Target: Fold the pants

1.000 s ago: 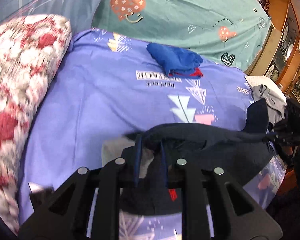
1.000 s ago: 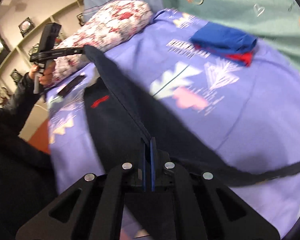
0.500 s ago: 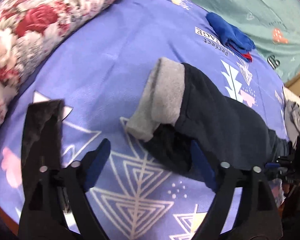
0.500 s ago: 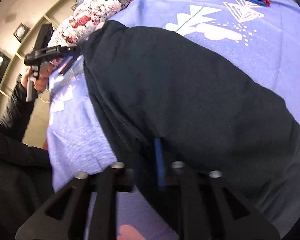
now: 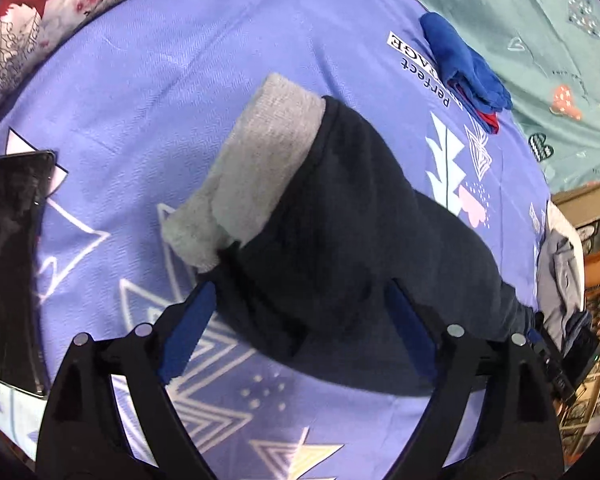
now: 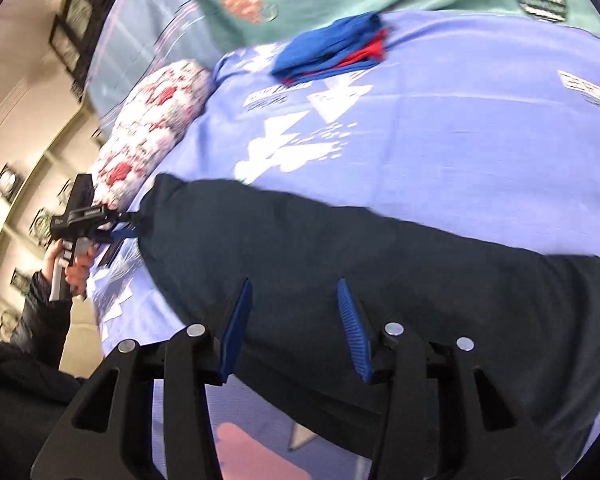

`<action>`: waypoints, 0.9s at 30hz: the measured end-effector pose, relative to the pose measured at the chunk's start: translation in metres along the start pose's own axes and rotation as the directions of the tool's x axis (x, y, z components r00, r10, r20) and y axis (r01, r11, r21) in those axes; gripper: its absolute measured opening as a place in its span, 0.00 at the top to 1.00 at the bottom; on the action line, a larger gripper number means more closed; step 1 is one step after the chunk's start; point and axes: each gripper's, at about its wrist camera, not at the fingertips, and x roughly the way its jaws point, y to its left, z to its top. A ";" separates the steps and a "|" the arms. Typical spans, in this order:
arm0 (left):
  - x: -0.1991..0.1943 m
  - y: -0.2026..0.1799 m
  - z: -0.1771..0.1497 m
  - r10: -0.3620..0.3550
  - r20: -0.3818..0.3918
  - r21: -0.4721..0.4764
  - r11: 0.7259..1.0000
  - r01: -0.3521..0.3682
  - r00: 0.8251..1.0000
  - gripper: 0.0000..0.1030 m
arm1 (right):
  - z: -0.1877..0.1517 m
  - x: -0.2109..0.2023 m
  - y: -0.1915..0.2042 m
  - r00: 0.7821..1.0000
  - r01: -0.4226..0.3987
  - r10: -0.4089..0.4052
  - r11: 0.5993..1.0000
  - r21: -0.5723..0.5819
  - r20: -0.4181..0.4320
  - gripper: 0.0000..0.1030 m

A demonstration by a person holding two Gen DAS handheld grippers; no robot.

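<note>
Both the left hand-held gripper (image 5: 296, 328) and right hand-held gripper (image 6: 296, 320) have just released the dark navy fleece-lined pants (image 5: 340, 224), leaving them folded mid-frame on the purple patterned bed (image 5: 140, 80).

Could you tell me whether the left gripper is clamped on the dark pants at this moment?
No, the left gripper has its blue fingers spread wide apart, with the dark pants lying loose on the purple sheet.
</note>
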 end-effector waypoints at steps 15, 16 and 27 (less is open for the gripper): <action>-0.001 -0.015 0.006 -0.011 0.002 -0.034 0.999 0.011 1.000 0.49 | -0.007 0.005 -0.009 1.000 0.017 -0.017 1.000 0.025 0.007 0.56; 0.002 -0.012 0.007 -0.014 -0.002 -0.046 0.999 0.014 1.000 0.63 | -0.007 0.005 -0.009 1.000 0.022 -0.022 0.999 0.024 0.005 0.56; -0.056 -0.044 -0.007 0.093 0.107 -0.028 0.996 -0.090 0.990 0.88 | -0.002 0.030 0.005 0.997 0.036 -0.036 0.999 -0.003 -0.074 0.56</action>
